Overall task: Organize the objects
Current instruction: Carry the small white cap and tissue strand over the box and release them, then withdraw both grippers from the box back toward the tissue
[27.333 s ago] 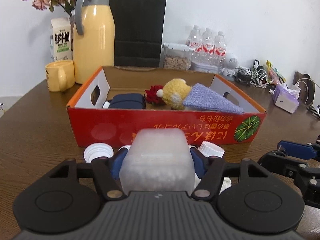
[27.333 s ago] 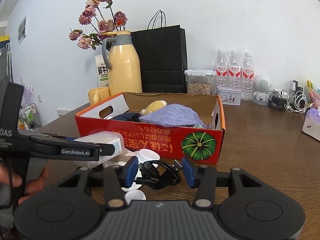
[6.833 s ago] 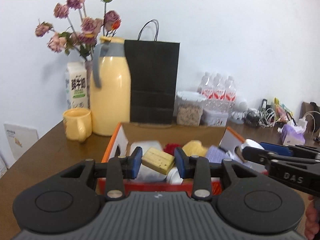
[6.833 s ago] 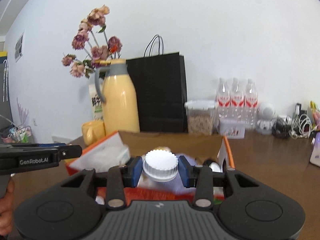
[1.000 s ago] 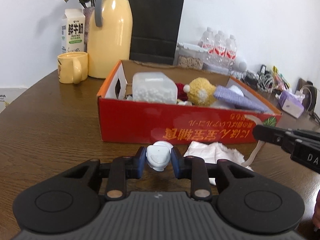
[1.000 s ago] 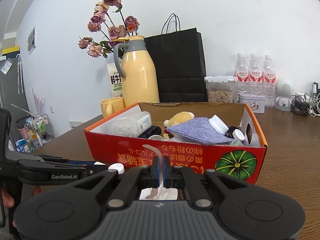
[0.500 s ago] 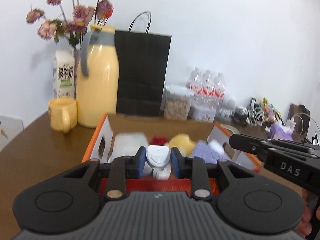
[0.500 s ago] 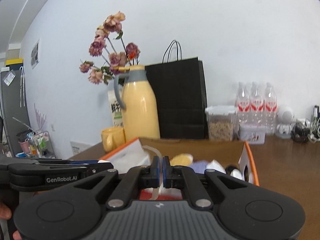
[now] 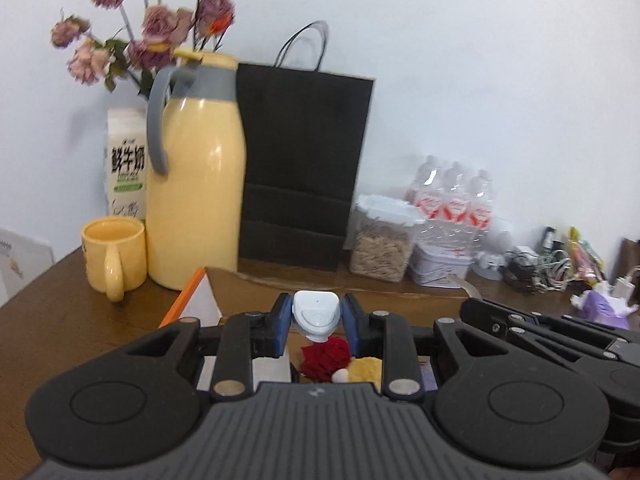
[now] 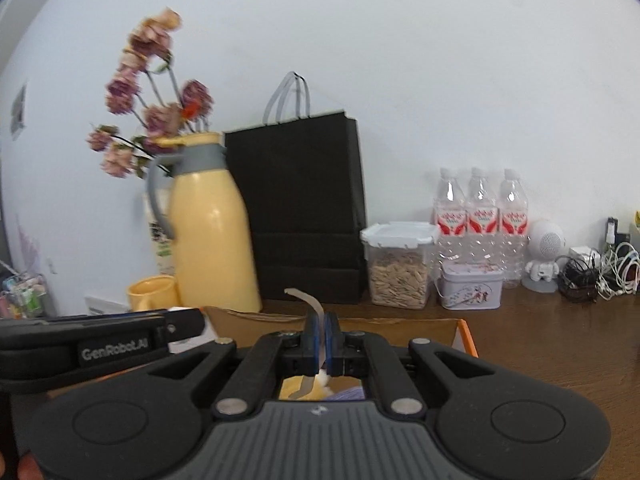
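Seen from the left wrist, left to right around the cardboard box (image 9: 280, 280): yellow mug (image 9: 114, 256) and yellow thermos jug (image 9: 196, 176) beyond its far left corner, black paper bag (image 9: 304, 168) behind its back wall, seed container (image 9: 382, 236) and water bottles (image 9: 452, 196) off to the right. Held above the box interior, higher and further in than half a second ago, with only the back wall and left flap showing now instead of the red front. Left gripper (image 9: 316, 322) clamped on a small white cap-like piece (image 9: 316, 314), same grasp as before, directly over the red rose (image 9: 324, 358) and yellow plush toy (image 9: 366, 368) lying in the box. Right gripper (image 10: 321, 342) pressed tight on a thin pale strip (image 10: 310, 306), its curled end sticking up past the fingertips, also raised over the box; a second earlier down at table level before the red front wall, strip already pinched.
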A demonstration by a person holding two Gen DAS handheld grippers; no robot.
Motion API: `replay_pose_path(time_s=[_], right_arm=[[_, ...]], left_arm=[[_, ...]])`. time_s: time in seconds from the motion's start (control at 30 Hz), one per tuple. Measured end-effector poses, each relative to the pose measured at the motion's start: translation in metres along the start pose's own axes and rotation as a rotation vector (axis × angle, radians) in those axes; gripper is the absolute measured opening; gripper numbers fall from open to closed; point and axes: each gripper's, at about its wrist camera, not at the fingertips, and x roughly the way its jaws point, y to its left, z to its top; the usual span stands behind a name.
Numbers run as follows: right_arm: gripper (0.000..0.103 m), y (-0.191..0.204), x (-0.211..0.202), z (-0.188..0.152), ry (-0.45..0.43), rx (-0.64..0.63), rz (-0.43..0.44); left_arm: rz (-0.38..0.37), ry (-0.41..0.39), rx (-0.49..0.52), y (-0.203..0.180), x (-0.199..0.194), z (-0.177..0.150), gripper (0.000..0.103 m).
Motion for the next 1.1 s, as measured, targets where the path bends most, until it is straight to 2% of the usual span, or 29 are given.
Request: replay_pose_path(time_s=[0.13,0.3,0.33,0.37,0.4,0.43,0.47,0.5,0.53,0.57,0.67,1.1], right_arm=[[0.002,-0.005,0.022,-0.013,0.048,0.0,-0.031],[0.004,-0.013,0.026,-0.021,0.078,0.016,-0.042],[0.008,-0.015,0.025,-0.022,0.084,0.019,-0.041],[0.011,-0.016,0.024,-0.023,0.088,0.026,-0.044],[0.015,-0.018,0.022,-0.024,0.089,0.032,-0.047],[0.032,-0.019,0.021,-0.025,0.094,0.038,-0.047],[0.056,-0.021,0.019,-0.025,0.097,0.044,-0.052],[0.066,-0.021,0.017,-0.025,0.093,0.047,-0.057],[0.081,-0.022,0.014,-0.025,0.085,0.046,-0.064],[0.089,-0.021,0.012,-0.026,0.078,0.04,-0.068],[0.102,-0.021,0.009,-0.026,0.071,0.039,-0.067],[0.103,-0.018,-0.004,-0.023,0.051,0.022,-0.067]], left_arm=[[0.025,0.036,0.022,0.001,0.016,-0.007,0.028],[0.05,0.039,0.034,0.006,0.018,-0.011,0.028],[0.061,0.028,0.038,0.007,0.016,-0.011,0.034],[0.073,0.014,0.044,0.008,0.013,-0.011,0.047],[0.083,-0.002,0.047,0.008,0.01,-0.011,0.053],[0.094,-0.023,0.048,0.01,0.006,-0.01,0.068],[0.104,-0.037,0.046,0.01,0.003,-0.01,0.084],[0.113,-0.05,0.041,0.011,0.0,-0.008,0.092],[0.123,-0.068,0.034,0.012,-0.003,-0.007,0.103],[0.131,-0.086,0.029,0.013,-0.006,-0.006,0.103],[0.147,-0.094,0.02,0.014,-0.01,-0.004,0.103],[0.134,-0.101,0.041,0.01,-0.018,-0.005,0.103]])
